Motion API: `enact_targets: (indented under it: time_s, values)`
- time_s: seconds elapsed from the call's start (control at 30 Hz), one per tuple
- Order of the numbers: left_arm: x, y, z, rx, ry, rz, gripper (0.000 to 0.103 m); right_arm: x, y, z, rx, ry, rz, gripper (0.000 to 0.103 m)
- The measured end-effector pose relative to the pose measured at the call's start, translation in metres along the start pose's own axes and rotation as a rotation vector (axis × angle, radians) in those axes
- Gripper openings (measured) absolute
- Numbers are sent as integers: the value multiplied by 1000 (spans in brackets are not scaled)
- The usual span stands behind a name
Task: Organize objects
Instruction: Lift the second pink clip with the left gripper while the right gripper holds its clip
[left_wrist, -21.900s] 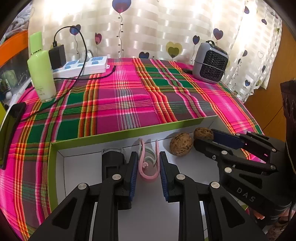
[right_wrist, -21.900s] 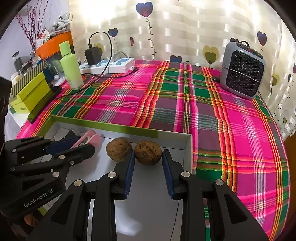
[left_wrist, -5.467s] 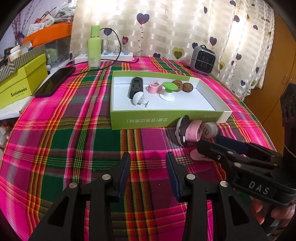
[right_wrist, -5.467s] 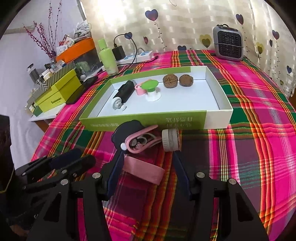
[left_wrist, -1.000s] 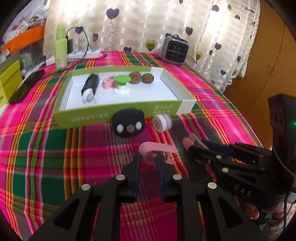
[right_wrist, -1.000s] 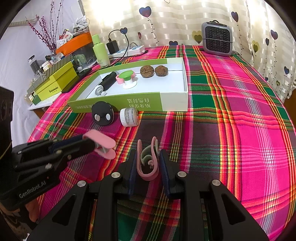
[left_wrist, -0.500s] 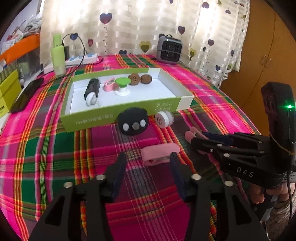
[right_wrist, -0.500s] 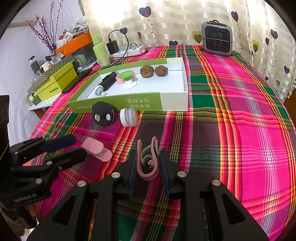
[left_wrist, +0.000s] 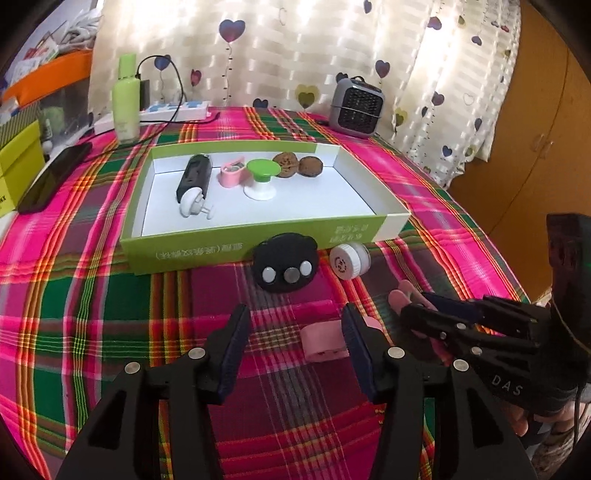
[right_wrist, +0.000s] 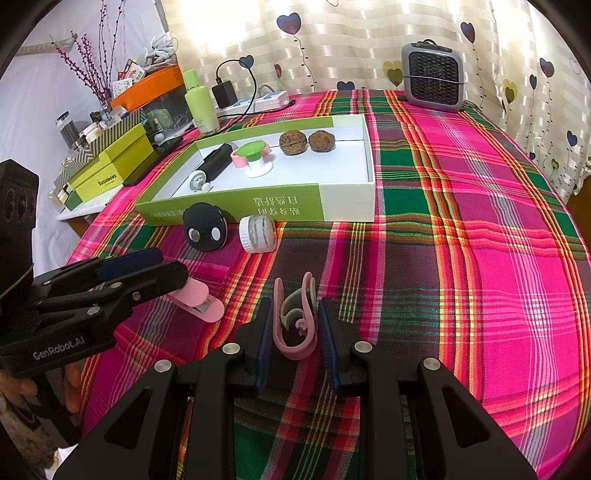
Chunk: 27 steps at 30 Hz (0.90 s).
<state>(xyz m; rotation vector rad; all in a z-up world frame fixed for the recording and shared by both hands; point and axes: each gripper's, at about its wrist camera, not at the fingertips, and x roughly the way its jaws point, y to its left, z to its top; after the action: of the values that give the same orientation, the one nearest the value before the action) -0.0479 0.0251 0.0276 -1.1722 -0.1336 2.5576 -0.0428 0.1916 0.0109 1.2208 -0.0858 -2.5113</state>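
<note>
Box (right_wrist: 229, 206) print unreadable (maybe Chinese).

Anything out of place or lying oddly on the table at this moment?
Three pieces lie loose on the cloth outside the green box: a black disc leaning against its front wall, a white cap tipped on its side, and a pink clip between the open left gripper fingers.

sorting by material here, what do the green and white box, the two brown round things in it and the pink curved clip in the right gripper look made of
Box: likely printed cardboard, with thin flat walls, white inside and a slightly glossy green band.
Two brown round things: apparently walnuts, with matte, wrinkled woody shells.
Pink curved clip: probably soft plastic or silicone, smooth and matte, clamped in the right gripper.
</note>
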Motion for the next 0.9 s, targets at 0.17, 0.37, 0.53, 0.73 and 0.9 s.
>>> enact_targets:
  time_s: [0.17, 0.37, 0.53, 0.73, 0.9]
  values:
    - [5, 3, 2, -16, 12, -9, 51, 0, 0, 0, 0, 0, -1, 25]
    - [-3, -1, -6, 12, 4, -27, 50, 0, 0, 0, -2, 0, -3, 25]
    - [-9, -1, -14, 25, 9, -32, 50, 0, 0, 0, -3, 0, -4, 25]
    - [-12, -6, -22, 54, 18, -38, 50, 1, 0, 0, -3, 0, -6, 25]
    - [-9, -6, -27, 56, 39, -24, 50, 1, 0, 0, -5, 0, -9, 25]
